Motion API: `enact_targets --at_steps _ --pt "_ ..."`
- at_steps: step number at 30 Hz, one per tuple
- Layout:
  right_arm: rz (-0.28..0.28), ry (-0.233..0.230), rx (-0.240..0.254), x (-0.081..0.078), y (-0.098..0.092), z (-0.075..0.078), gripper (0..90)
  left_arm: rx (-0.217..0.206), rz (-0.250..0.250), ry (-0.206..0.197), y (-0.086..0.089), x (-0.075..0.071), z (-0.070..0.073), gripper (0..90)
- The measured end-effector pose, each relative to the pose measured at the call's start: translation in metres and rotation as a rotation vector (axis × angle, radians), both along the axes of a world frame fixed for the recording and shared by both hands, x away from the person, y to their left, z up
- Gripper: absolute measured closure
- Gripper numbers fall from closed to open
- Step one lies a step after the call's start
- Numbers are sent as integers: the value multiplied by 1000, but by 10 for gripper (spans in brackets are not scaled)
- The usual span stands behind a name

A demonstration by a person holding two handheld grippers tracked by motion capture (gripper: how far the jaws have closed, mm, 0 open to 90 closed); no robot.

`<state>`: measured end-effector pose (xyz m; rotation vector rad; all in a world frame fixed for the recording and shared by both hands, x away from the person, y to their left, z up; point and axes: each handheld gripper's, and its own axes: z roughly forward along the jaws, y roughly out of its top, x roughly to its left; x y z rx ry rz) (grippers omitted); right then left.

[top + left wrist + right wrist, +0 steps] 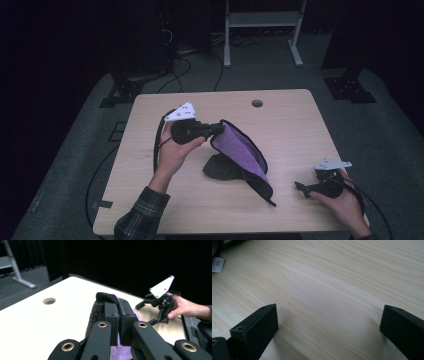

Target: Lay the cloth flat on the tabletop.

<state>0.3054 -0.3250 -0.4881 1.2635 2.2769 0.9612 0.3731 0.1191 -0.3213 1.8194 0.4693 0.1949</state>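
high: above, looking down | tool cameras: close, low | shared: table (290, 130)

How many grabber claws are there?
2. The left gripper is lifted mid-table, pinching the purple cloth; the right gripper rests open near the table's right edge.

The left gripper (216, 129) is raised above the table, its jaws clamped on a purple cloth (240, 150); the right gripper (301, 188) rests low at the table's right, jaws spread wide.
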Motion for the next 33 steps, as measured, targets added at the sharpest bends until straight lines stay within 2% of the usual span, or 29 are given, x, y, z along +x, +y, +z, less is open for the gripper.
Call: enact_targets --at_steps 1,8,15,16,17,19,21,22,24,26,28,30,32,33 --pt "0 0 0 0 0 0 8 0 0 0 0 0 0 871" --pt "-1 -1 1 0 0 0 8 -1 95 37 45 6 -17 870" --pt "-3 -1 0 0 0 0 9 48 185 88 81 11 -43 865" --pt "-1 -3 -1 0 0 0 68 54 196 98 86 11 -47 863" --pt "-1 -3 -1 0 0 0 68 60 207 110 90 12 -52 863" --pt "15 -6 7 -1 1 5 199 77 228 131 98 12 -62 856" --pt "23 -4 -1 -2 4 8 224 92 248 152 105 12 -73 836" --pt "32 -18 2 -3 5 10 269 95 255 160 108 12 -78 813" --pt "44 -40 12 -4 7 13 282 106 267 170 112 11 -84 774" --pt "68 -58 36 -5 9 16 297 113 287 178 116 9 -89 682" --pt "71 -58 42 -6 10 17 304 124 304 180 119 7 -93 653" --pt "88 -62 65 -4 13 18 342 133 318 178 122 4 -97 567" --pt "96 -62 73 -3 14 20 356 152 324 175 123 1 -101 550" --pt "104 -62 93 -3 16 21 370 168 325 176 123 -1 -104 533"
